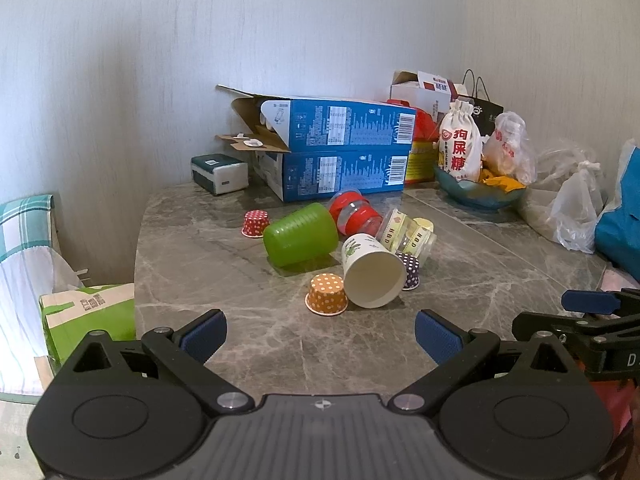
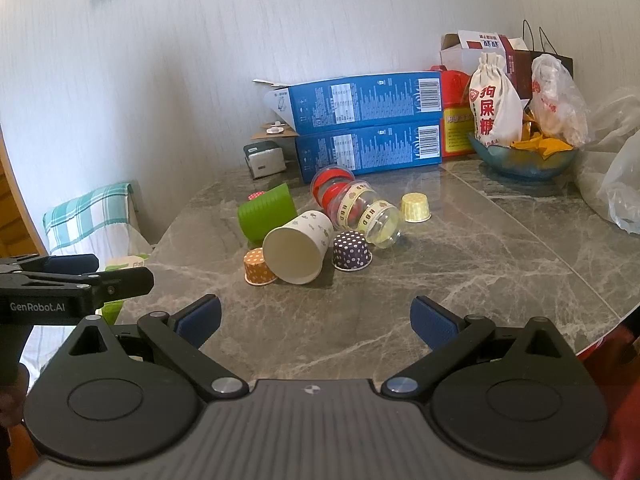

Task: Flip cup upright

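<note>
Both hand-held grippers (image 1: 320, 336) (image 2: 316, 322) gape before empty toppled paper cup (image 1: 370, 270).

Grey marble-look table (image 2: 460, 264), pale veining, seam line across the right part. Lying on their sides mid-table: white paper cup (image 2: 298, 246) mouth toward camera, green plastic cup (image 2: 266, 216), red-banded clear cup (image 2: 334, 188), clear "HBD" cup (image 2: 370, 216). Small dotted cupcake liners around them, mouth down: orange (image 2: 258, 266), purple (image 2: 351, 250), yellow (image 2: 416, 208), red (image 1: 255, 223). At the back: two stacked blue boxes (image 2: 368, 148), tissue pack (image 2: 266, 159), blue glass bowl (image 2: 524, 162). Plastic bags (image 2: 616, 192) far right, probably on the table.
</note>
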The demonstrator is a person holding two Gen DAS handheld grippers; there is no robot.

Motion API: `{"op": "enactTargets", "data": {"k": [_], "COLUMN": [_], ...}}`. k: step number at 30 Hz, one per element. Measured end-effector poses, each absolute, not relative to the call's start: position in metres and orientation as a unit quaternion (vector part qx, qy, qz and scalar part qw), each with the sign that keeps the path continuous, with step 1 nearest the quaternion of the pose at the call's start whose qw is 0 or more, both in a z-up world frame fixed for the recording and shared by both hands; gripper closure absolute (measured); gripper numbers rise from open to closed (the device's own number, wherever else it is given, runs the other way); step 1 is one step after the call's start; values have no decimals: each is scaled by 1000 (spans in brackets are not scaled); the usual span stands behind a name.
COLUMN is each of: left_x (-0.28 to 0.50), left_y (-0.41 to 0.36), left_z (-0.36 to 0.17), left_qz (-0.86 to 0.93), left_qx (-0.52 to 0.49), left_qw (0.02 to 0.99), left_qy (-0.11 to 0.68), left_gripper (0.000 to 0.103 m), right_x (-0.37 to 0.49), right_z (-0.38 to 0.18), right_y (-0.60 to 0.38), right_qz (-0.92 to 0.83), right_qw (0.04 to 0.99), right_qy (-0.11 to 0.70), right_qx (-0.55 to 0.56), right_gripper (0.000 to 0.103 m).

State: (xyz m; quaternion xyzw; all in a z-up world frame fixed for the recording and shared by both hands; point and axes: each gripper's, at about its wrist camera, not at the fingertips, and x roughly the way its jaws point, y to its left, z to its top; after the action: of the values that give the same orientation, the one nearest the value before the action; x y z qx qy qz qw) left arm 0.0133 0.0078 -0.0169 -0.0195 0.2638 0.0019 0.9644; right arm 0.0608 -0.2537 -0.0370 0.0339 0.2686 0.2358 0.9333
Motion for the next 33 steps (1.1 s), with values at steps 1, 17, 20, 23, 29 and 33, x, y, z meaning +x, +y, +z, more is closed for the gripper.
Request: {"op": "enactTargets", "data": {"k": [1, 17, 20, 23, 29, 33], "left_x": [14, 17, 22, 29, 43, 47], "left_y": [8, 8, 9, 11, 19, 21], "left_z": [-17, -21, -25, -28, -30, -27], "left_qz": [2, 3, 2, 2, 2, 9], "left_qx": [-20, -21, -24, -26, -34, -36], "left_qw": [964, 963, 962, 960, 959, 969], "left_qy": [264, 267, 271, 277, 280, 246], "left_gripper": [2, 2, 2, 2, 2, 2], "right_x": [61, 63, 65, 71, 86, 98], "right_z": [-37, -38, -40, -43, -43, -31], "right_y": [-254, -255, -254, -254, -250, -250], "right_qz": [236, 238, 238, 239, 245, 246], "right_qw": [933, 932, 931, 929, 926, 932], "right_qy": [269, 272, 275, 280, 285, 260], "right_qx": [34, 35, 34, 35, 41, 46], "right_gripper": [1, 1, 1, 1, 1, 1]}}
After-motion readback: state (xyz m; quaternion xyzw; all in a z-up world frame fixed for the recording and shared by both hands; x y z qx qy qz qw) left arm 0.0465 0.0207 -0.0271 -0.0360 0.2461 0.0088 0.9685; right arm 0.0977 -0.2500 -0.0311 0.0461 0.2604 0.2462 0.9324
